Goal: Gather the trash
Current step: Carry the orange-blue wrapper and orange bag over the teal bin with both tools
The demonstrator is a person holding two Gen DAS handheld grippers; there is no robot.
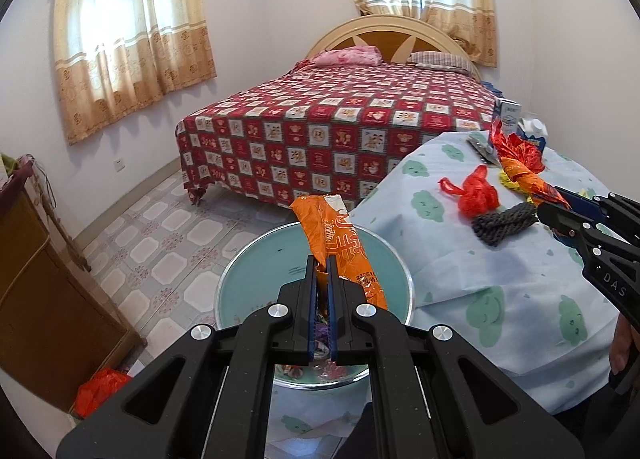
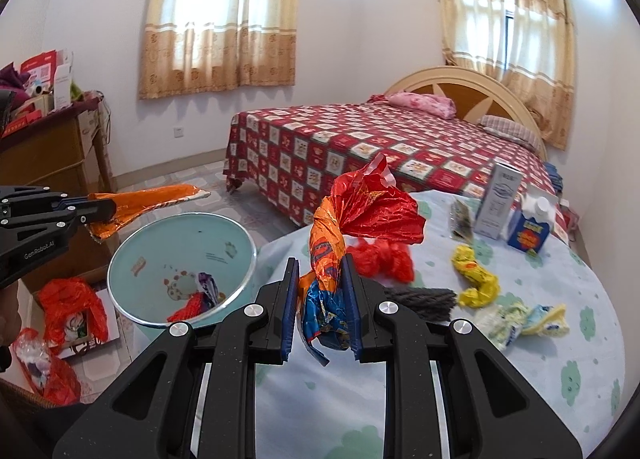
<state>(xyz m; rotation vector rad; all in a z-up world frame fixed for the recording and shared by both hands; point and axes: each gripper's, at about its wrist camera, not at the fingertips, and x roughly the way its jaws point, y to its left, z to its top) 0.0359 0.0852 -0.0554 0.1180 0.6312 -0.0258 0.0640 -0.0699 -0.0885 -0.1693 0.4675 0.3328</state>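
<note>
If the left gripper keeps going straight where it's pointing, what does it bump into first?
Probably the trash bin. The left gripper, jaws shut on an orange wrapper, points down into its open mouth, so likely the inner wall or bottom, though depth is unclear.

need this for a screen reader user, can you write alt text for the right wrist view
The right gripper, jaws shut on a twisted red, orange and blue wrapper, hovers at the edge of a cloth-covered table strewn with crumpled trash. At left, the left gripper holds an orange wrapper above a pale blue bin; a bed stands behind.

Bin (image 1: 256,259) floor part-hidden by fingers (image 1: 310,299); carton (image 2: 498,199) print illegible.
</note>
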